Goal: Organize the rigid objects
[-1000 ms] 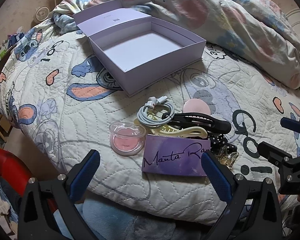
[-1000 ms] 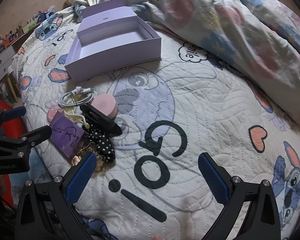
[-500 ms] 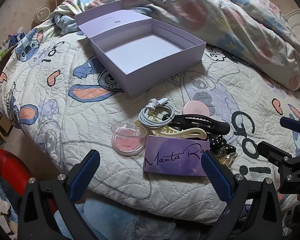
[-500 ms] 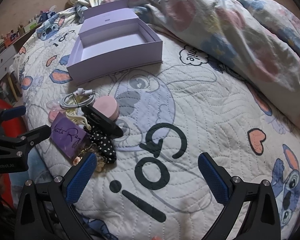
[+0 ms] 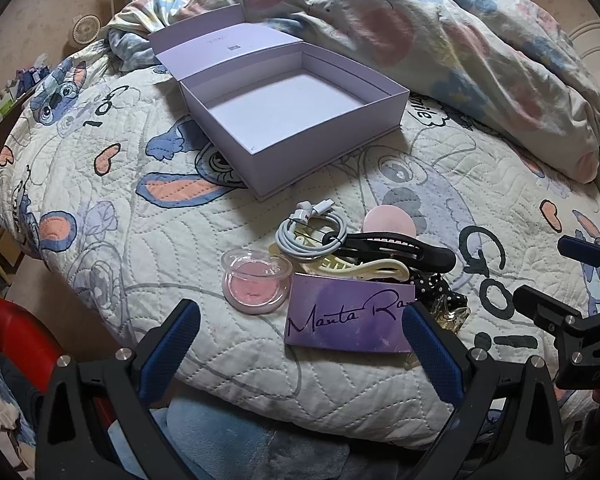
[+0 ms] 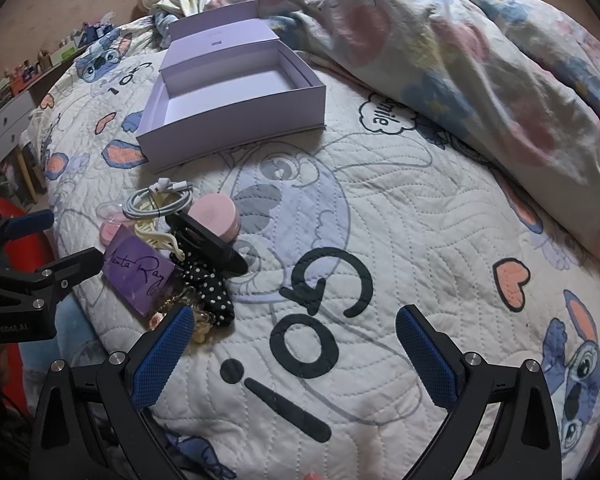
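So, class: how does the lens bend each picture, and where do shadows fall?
Left wrist view: fisheye bulges the quilt, dark corners; the open lilac box shades its own near inside wall. Right wrist view: same bulge; the crumpled duvet looks slightly soft; faint shadow under the box's front.

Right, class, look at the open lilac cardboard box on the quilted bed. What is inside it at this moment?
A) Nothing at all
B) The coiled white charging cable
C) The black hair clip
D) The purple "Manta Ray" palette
A: the open lilac cardboard box shows only its bare floor, while the coiled white charging cable, purple "Manta Ray" palette and black hair clip all lie on the quilt in front of it.
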A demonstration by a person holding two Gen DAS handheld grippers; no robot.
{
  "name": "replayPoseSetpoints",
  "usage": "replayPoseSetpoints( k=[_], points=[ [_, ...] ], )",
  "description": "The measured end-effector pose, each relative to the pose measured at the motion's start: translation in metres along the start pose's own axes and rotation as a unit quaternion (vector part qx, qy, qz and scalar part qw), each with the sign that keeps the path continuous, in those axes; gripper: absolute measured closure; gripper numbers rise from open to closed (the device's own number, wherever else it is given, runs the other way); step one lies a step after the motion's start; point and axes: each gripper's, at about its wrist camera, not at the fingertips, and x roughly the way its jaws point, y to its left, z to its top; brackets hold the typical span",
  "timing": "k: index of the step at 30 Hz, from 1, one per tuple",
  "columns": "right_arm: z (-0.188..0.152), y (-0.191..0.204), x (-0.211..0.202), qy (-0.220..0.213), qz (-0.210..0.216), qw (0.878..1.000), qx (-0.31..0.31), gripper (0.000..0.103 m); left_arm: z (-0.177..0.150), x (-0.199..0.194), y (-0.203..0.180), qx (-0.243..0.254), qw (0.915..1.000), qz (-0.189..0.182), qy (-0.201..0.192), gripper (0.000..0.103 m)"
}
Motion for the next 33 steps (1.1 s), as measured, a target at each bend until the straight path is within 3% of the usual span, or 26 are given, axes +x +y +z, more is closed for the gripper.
replayPoseSetpoints(
  k=[33],
  points=[
    [-0.02, 0.008, -0.007, -0.003, 0.02, 1.0, -0.008, 0.004, -0.021, -0.008, 0.009, -0.011, 0.9998, -0.014, -0.011, 0.0]
  ],
)
